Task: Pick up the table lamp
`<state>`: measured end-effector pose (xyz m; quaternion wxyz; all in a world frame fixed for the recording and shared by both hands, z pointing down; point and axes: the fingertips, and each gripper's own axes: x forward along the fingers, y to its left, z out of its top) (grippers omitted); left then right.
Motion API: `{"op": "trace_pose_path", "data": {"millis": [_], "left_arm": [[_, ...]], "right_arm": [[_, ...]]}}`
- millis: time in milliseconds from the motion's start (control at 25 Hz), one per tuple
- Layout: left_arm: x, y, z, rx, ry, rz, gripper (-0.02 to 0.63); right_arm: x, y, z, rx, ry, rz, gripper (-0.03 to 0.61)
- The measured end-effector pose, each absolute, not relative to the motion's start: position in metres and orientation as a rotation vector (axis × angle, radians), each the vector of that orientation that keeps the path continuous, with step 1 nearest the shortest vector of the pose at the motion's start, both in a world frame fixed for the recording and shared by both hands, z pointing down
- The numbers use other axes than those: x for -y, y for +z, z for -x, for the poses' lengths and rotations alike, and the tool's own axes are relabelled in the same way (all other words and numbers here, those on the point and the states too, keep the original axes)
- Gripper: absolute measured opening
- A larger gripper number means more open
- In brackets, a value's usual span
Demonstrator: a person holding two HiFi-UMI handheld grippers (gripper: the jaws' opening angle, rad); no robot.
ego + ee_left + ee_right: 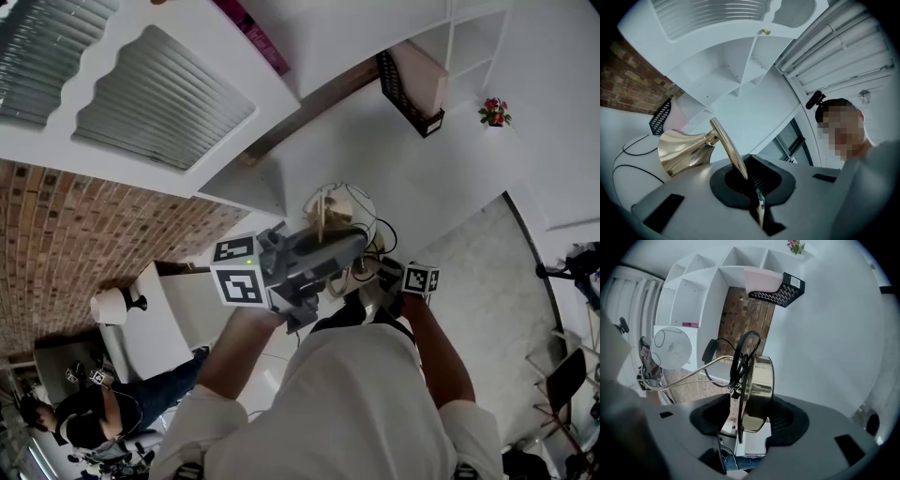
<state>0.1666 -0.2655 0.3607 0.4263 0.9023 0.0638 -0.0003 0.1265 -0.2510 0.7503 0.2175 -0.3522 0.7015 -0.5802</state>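
**Firmly pinched at one end, loosely flanked at the other**

The table lamp (336, 211) sits straight ahead of the person's chest in the head view, between the two grippers and over a pale surface. The left gripper (752, 187) covers part of it there, so it is hard to say whether the lamp is clear of that surface.

The left gripper view shows that gripper's jaws drawn almost together on the lamp's thin brass arm (726, 145). The arm runs up and away from the pads to the flared brass shade (684, 152), which lies just beyond the gripper's body with its wide mouth turned to the left of that view.

The right gripper (749, 418) stands wide. The lamp's round brass base (759, 390) is on edge between its pads, close against the right-hand pad in that view. A strip of background shows between the base and the other pad, so the base is not clamped. A black cord (740, 357) loops over the near face of the base and trails off toward the left.

Behind the lamp stand a white shelf unit (717, 291) and a black mesh tray (408, 94) that leans on a shelf. A brick wall (84, 244) fills the left of the head view.
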Motion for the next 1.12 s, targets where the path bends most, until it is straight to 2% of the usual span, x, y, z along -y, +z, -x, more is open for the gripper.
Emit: {"op": "trace_pose_path", "data": {"millis": [520,1120], "left_arm": [[0.223,0.332,-0.157,-0.171,-0.01,-2.321,0.011],[0.175,0.323,-0.124,-0.193,-0.018,-2.326,0.011]], "right_arm": [[0.21,0.725,-0.13,-1.899,-1.592,0.896,0.179],[0.164,0.718,-0.101,-1.92,-1.612,0.853,0.158]]}}
